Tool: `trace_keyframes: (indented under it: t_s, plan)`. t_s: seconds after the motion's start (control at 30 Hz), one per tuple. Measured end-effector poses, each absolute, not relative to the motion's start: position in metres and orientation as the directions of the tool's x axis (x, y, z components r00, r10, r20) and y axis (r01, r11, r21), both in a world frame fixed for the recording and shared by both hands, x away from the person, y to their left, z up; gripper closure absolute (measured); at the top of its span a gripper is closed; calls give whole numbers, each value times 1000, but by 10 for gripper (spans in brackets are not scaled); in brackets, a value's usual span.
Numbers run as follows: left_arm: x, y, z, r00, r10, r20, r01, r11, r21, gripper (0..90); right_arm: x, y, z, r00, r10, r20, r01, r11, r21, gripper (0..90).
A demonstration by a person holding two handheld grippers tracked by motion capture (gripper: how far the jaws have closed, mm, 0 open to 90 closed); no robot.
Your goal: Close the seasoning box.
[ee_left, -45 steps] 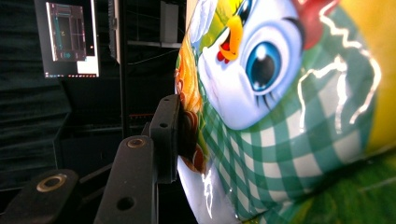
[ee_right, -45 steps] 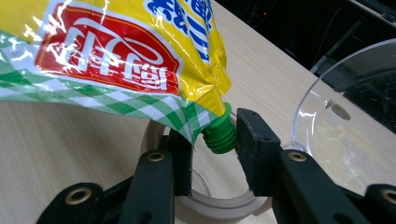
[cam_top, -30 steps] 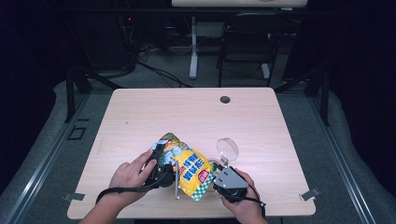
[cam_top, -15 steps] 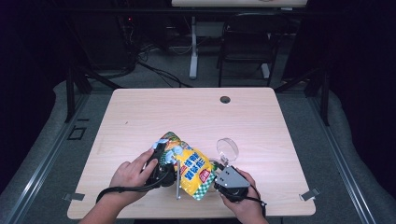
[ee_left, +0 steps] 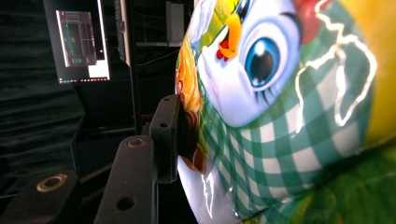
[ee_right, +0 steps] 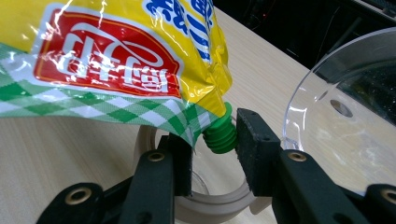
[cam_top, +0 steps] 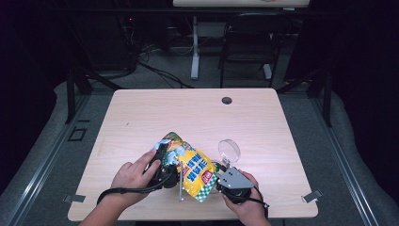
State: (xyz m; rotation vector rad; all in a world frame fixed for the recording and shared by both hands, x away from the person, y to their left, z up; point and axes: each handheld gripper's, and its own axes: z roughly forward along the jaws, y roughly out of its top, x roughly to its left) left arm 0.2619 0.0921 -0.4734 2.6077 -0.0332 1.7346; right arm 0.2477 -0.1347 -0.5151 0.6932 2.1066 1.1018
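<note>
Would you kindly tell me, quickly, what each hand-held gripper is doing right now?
Left hand-held gripper: closed on the upper part of the snack pouch.
Right hand-held gripper: closed on the pouch's green spout.

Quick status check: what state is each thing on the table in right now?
Pouch: lifted, held between both grippers, spout end low.
Green spout: threads bare, no cap on it, between the right fingers.
Left gripper: shut on the pouch's top end.
Right gripper: shut on the spout.
Clear cup: lying tilted, empty.
</note>
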Motion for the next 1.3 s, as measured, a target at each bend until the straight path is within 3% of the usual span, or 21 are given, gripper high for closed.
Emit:
trace_keyframes:
  t_s: [0.6,0.7,1.3]
  plan:
    - [261,90,-469,378,-32,925,-21,-999,-26,594,247,-135,-515,-622,722,-302,152,490,858,680]
    - [260,89,-468,374,-42,926,-24,-999,-36,594,248,-137,-513,-657,699,-282,168,501,849,680]
    - [259,90,-466,368,-67,927,-28,-998,-61,594,249,-133,-516,-657,705,-266,169,482,860,683]
